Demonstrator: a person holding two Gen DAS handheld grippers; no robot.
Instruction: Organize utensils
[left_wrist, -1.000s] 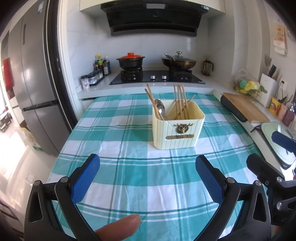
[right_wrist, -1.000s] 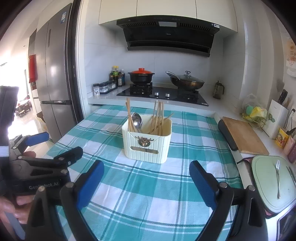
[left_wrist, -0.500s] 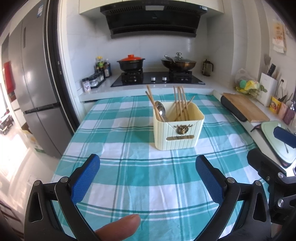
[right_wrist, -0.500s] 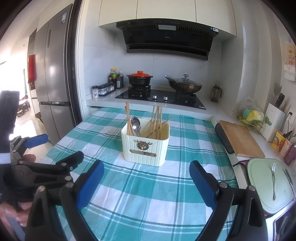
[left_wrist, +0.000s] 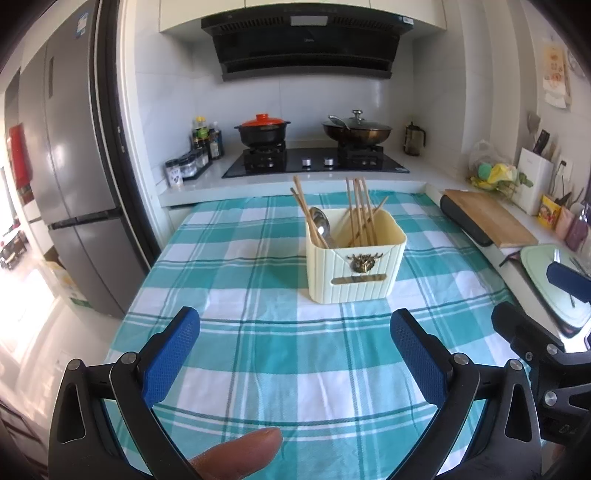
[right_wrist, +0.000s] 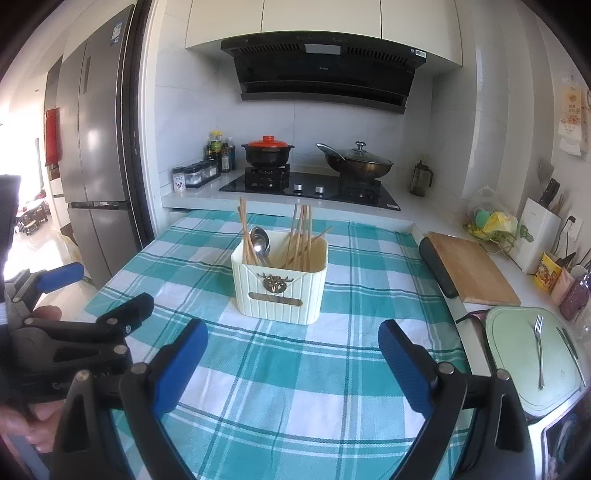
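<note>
Fridge (right_wrist: 96, 177): far left, tall and grey, standing off the table's left edge.
Left gripper (left_wrist: 295, 350): low over the near part of the table, jaws released and spread wide, nothing between the blue pads; a fingertip (left_wrist: 240, 454) pokes in at the bottom of its view.
Tablecloth (right_wrist: 295, 387): teal and white check, covering the table under both grippers.
Utensil holder (right_wrist: 279, 282): cream ribbed box, upright near the middle of the cloth, a brass ornament on its front face, well ahead of both grippers.
Chopsticks (right_wrist: 301, 236): wooden, standing in the holder, one pair leaning at the left side, a bigger bunch toward the right.
Spoons (right_wrist: 260, 240): metal, bowls up, tucked in the holder's left part beside the left chopsticks.
Right gripper (right_wrist: 293, 352): also low over the near cloth, jaws let go and wide apart, empty.
Stove (right_wrist: 310, 188): on the counter behind the table, a red-lidded black pot at left, a lidded wok at right.
Cutting board (right_wrist: 472, 269): wooden, on the right counter beside the table.
Green tray (right_wrist: 517, 369): near right, on the counter.
Fork (right_wrist: 539, 354): lying on that tray, tines pointing away, with a thin utensil just right of it that I cannot identify.
</note>
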